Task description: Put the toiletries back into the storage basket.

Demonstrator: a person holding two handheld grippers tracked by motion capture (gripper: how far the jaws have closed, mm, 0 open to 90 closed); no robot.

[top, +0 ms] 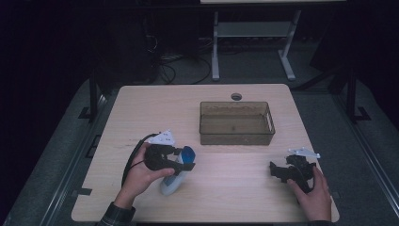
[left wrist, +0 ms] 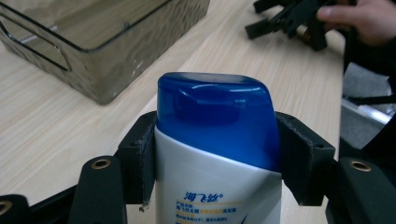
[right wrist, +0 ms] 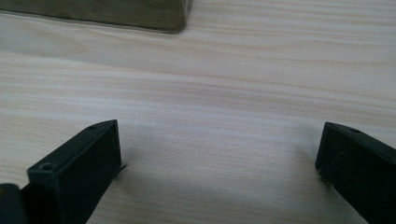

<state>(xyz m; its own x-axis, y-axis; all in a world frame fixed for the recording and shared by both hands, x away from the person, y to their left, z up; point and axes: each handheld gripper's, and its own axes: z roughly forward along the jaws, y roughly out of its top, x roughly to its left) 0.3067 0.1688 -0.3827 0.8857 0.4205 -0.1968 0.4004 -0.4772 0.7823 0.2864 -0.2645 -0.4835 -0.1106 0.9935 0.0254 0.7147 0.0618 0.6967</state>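
Observation:
A white shampoo bottle (top: 175, 178) with a blue cap (left wrist: 217, 116) is held off the wooden table at the front left, tilted with its cap toward the bin. My left gripper (top: 184, 161) is shut on it, both black pads (left wrist: 137, 161) pressing its sides just below the cap. My right gripper (top: 277, 172) rests at the front right of the table, jaws wide apart with bare wood between them in the right gripper view. A translucent brown bin (top: 236, 123) stands past the middle of the table.
The bin (left wrist: 93, 51) has a cut-out handle and looks empty. A round cable hole (top: 236, 96) lies behind it near the table's far edge. The table's right edge (top: 324, 160) runs close to my right hand. Desk legs and cables stand on the dark floor beyond.

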